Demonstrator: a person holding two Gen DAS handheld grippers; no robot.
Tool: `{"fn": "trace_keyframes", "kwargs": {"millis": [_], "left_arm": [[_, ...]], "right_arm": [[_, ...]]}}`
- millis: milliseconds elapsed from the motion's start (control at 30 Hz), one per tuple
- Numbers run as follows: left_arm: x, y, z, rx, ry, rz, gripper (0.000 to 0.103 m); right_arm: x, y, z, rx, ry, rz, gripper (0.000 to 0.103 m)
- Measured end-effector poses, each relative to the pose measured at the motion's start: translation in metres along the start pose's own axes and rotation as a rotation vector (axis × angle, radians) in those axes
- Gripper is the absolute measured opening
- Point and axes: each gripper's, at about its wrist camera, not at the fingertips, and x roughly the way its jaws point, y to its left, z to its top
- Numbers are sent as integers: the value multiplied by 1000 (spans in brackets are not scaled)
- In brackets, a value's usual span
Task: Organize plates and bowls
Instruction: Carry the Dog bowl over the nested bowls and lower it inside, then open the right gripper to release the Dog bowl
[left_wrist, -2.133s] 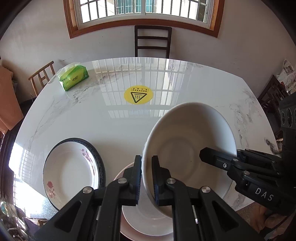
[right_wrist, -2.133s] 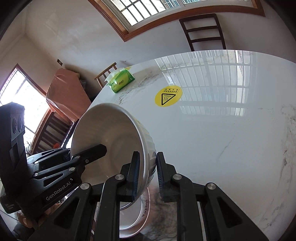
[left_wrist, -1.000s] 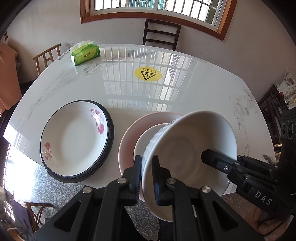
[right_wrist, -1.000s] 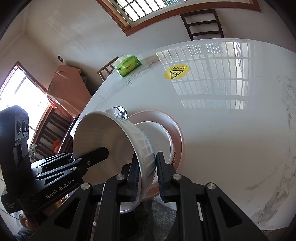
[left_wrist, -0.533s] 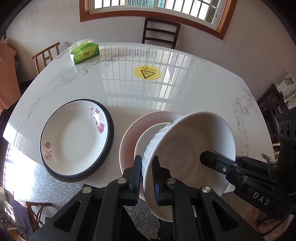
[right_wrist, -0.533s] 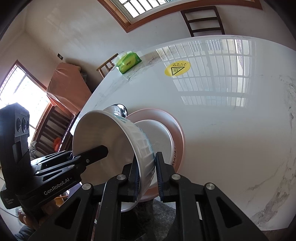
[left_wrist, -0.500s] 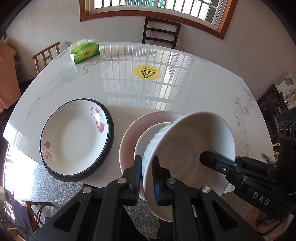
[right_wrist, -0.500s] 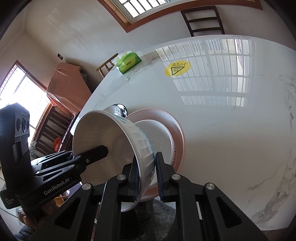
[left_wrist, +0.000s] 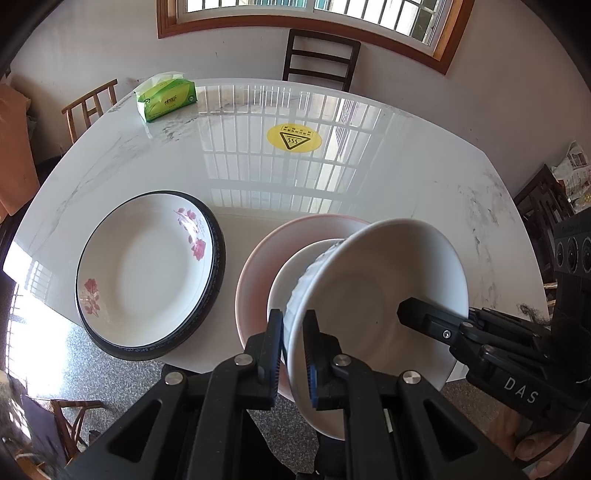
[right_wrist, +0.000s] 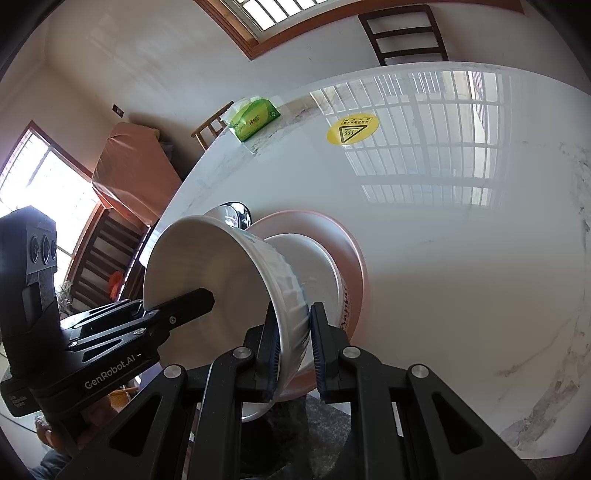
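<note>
Over pink plate (left_wrist: 255, 280) w/ small dish: white bowl (left_wrist: 373, 295) held tilted, both grippers — left (left_wrist: 293, 345), right (right_wrist: 291, 345) — clamping rim; since 2 s ago it's being lifted clear, awaiting stacking; floral plate (left_wrist: 147, 273) beside

The right gripper (right_wrist: 291, 343) is pinching the ribbed white bowl's (right_wrist: 221, 273) rim, the left gripper (right_wrist: 199, 299) is gripping the opposite rim, and the bowl is hanging tilted above a smaller white dish (right_wrist: 314, 273) sitting on the pink plate (right_wrist: 347, 243).

white bowl (left_wrist: 373, 295) hides much of smaller white plate (left_wrist: 291, 266); blue print (right_wrist: 345, 306) on it unreadable.
</note>
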Motion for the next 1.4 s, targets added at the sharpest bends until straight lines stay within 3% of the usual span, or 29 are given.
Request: {"fn": "trace_keyframes", "kwargs": {"millis": [800, 1067, 1267, 1400], "left_arm": [[0, 4, 5, -3, -26, 26, 12], [4, 14, 9, -24, -14, 33, 13], [0, 18, 10, -40, -24, 28, 17], [0, 21, 10, -55, -25, 28, 18]], "right_arm": [[10, 2, 1, 7, 17, -22, 16], [9, 8, 7, -25, -15, -51, 29], [7, 1, 8, -10, -23, -58, 30], [-6, -4, 11, -17, -94, -77, 30]]}}
